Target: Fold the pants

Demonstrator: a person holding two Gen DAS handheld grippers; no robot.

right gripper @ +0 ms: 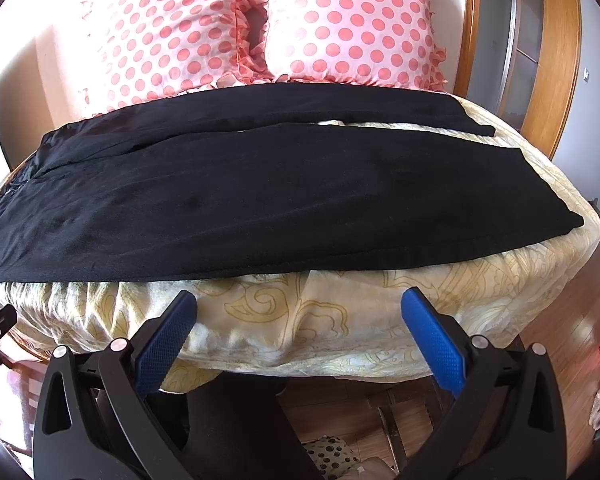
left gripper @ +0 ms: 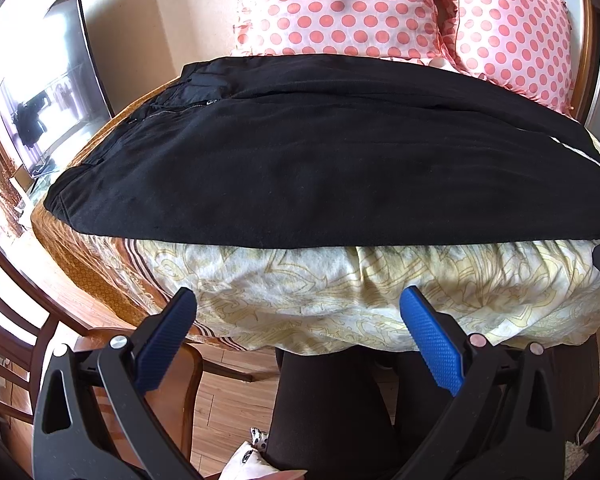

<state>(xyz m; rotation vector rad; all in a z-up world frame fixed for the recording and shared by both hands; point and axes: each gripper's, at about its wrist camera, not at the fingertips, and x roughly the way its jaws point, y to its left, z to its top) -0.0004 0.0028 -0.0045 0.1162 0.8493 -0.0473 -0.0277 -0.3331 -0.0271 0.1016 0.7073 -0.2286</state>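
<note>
Black pants (left gripper: 320, 160) lie flat across a bed, waist and zipper at the left, legs running to the right. In the right wrist view the pants (right gripper: 240, 196) show two legs, the far one slightly apart, hems at the right. My left gripper (left gripper: 300, 300) is open and empty, held in front of the bed's near edge below the pants. My right gripper (right gripper: 300, 304) is open and empty, also in front of the near edge, apart from the cloth.
The bed has a cream patterned cover (left gripper: 300, 292) that also shows in the right wrist view (right gripper: 320, 320). Two pink polka-dot pillows (right gripper: 260, 28) stand at the head. A wooden chair (left gripper: 100, 360) and a TV (left gripper: 52, 92) are at the left. Wooden floor lies below.
</note>
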